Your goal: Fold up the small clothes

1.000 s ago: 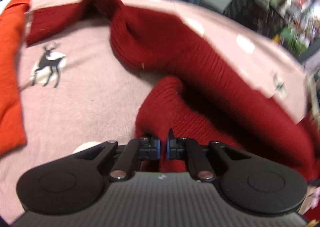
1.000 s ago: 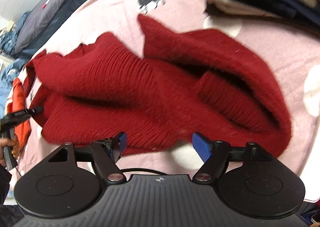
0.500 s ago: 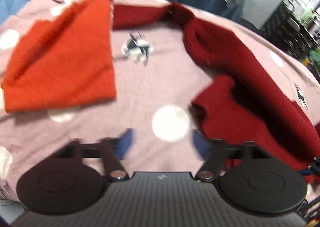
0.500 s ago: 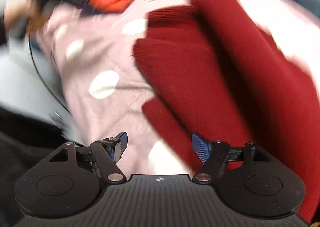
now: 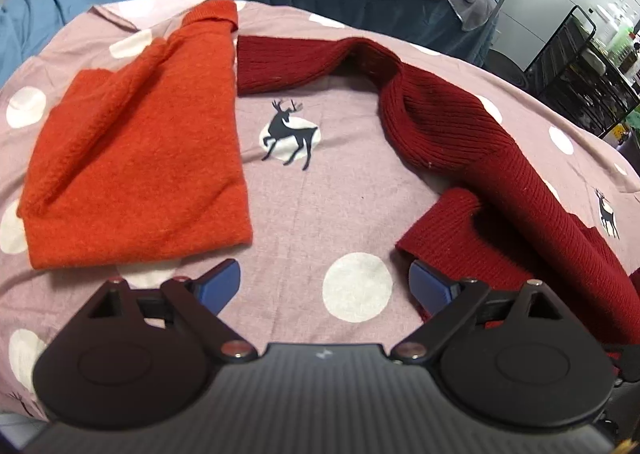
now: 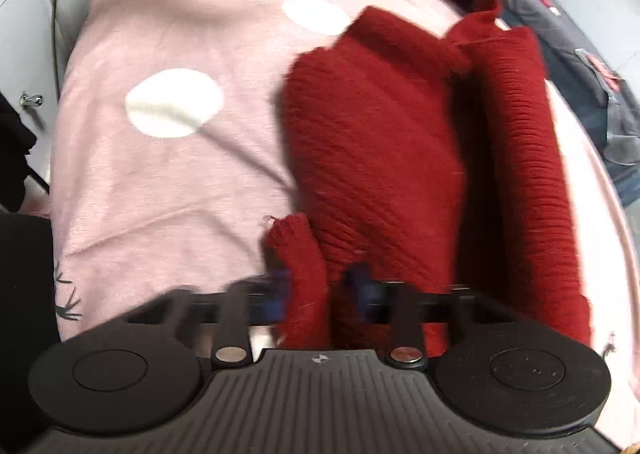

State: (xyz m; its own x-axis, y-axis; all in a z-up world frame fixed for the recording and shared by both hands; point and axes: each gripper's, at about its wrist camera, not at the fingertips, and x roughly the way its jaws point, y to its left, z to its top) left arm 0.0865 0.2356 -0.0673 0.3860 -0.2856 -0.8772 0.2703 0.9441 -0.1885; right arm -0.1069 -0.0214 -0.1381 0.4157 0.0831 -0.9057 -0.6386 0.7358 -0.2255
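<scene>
Dark red sweater (image 5: 460, 142), partly folded, lying on the pink spotted bed cover (image 5: 320, 214), just beside a folded orange sweater (image 5: 140, 150); left gripper (image 5: 324, 284) above bare cover, jaws having just opened wide, nothing between them; right gripper (image 6: 316, 290), motion-blurred, jaws having just closed to a narrow gap around a fold of the red knit's near edge.
</scene>
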